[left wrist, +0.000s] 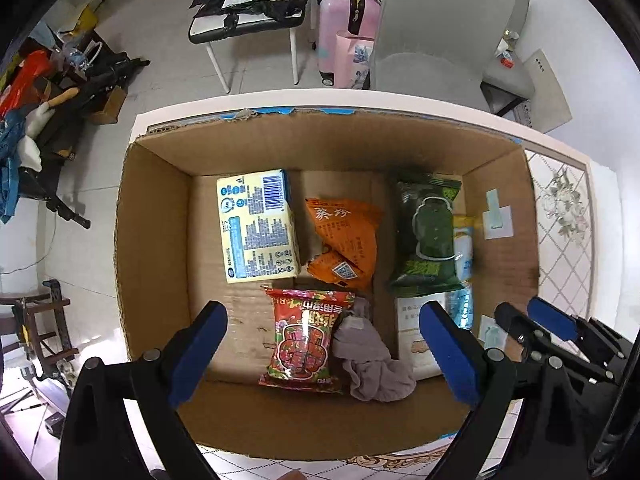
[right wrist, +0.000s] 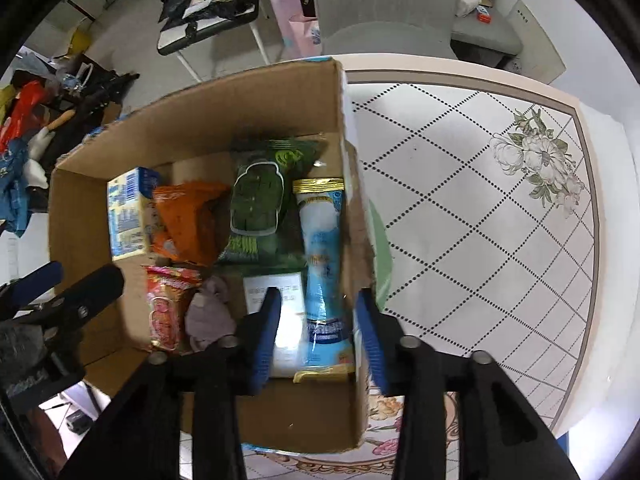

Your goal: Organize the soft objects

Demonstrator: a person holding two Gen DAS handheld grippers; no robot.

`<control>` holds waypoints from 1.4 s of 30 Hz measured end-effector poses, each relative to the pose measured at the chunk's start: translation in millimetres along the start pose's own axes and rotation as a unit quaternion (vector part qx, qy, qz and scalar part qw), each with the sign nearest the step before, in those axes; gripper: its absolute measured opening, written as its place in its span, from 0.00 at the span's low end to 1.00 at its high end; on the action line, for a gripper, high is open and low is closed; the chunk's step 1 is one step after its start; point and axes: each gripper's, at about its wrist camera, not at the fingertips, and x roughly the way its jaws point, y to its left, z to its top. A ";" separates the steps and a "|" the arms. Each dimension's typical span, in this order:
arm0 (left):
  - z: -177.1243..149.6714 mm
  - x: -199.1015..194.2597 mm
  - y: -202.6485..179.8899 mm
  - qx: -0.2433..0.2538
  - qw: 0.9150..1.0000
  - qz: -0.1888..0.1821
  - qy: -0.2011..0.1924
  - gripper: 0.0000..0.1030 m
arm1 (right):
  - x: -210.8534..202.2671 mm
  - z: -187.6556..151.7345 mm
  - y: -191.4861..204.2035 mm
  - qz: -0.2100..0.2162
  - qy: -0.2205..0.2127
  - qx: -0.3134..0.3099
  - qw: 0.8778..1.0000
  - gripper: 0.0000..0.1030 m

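Observation:
A cardboard box (left wrist: 152, 240) on the table holds several soft packs. Inside lie a yellow tissue pack (left wrist: 258, 226), an orange snack bag (left wrist: 348, 236), a green bag (left wrist: 430, 232), a red snack bag (left wrist: 306, 336), a grey sock (left wrist: 372, 352) and a white pack (left wrist: 414, 336). My left gripper (left wrist: 324, 352) is open above the red bag and the sock, empty. My right gripper (right wrist: 320, 340) is open over the box's right side, its fingers either side of a blue and white tube pack (right wrist: 324, 264) that lies apart from the pads. The right gripper also shows in the left wrist view (left wrist: 532, 320).
The box (right wrist: 344, 92) stands on a table with a diamond and flower patterned cloth (right wrist: 480, 220). Grey chairs (left wrist: 448, 28), a pink suitcase (left wrist: 344, 28) and a cluttered stool (left wrist: 248, 4) stand beyond the far edge. More clutter lies on the floor at the left (left wrist: 36, 92).

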 end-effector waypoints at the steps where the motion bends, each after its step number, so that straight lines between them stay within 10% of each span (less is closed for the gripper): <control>1: -0.8 -2.2 1.5 -0.002 1.000 -0.001 -0.002 0.95 | -2.6 -1.2 1.1 -0.001 -0.002 -0.002 1.000 0.51; 12: -28.1 -34.3 16.4 -0.020 0.999 0.005 -0.036 0.96 | -45.2 -23.4 6.3 -0.022 -0.040 -0.019 0.999 0.91; 42: -201.2 -245.0 -12.4 -0.010 0.980 0.011 -0.197 0.96 | -287.6 -216.7 -14.4 -0.017 -0.224 -0.061 0.972 0.92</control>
